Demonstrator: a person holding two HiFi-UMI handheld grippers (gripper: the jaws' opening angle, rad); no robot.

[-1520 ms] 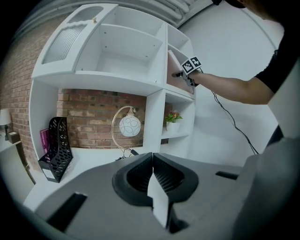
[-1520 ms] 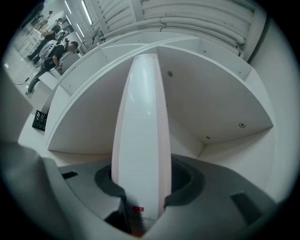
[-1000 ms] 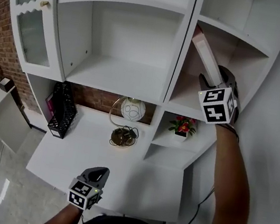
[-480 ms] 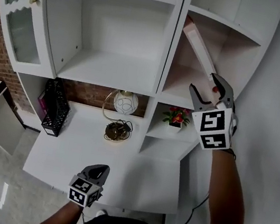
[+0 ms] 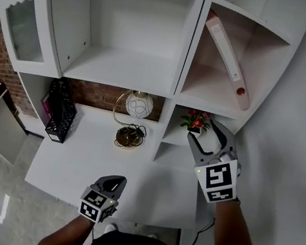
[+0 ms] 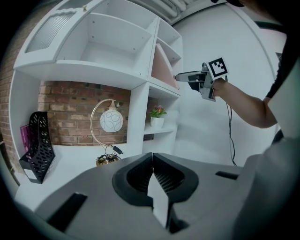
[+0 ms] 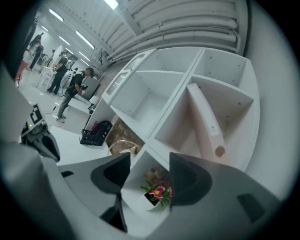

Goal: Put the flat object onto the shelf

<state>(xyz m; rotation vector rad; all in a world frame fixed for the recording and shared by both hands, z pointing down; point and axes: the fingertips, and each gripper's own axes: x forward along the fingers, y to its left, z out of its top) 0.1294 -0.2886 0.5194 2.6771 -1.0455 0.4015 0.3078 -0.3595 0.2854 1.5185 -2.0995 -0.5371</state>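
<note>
The flat object is a pink-and-white binder [image 5: 230, 50] that leans slantwise inside the upper right shelf compartment [image 5: 211, 91], its lower end near the front edge. It also shows in the right gripper view, binder [image 7: 206, 122], and in the left gripper view, binder [image 6: 161, 70]. My right gripper [image 5: 203, 135] hangs open below that shelf, in front of the flower compartment, clear of the binder. Its jaws have just been closing a little, with nothing between them. My left gripper [image 5: 114, 181] is shut and empty, low over the desk's front edge.
A small flower pot [image 5: 196, 122] stands in the compartment right behind my right gripper. On the white desk [image 5: 76, 158] are a globe lamp [image 5: 137, 105] and a black mesh file rack [image 5: 61, 111]. A glass cabinet door [image 5: 20, 13] stands open at left.
My right gripper has drawn back from the binder's lower end and dropped to the level of the flower compartment. The binder stays leaning on the shelf. The left gripper has barely shifted.
</note>
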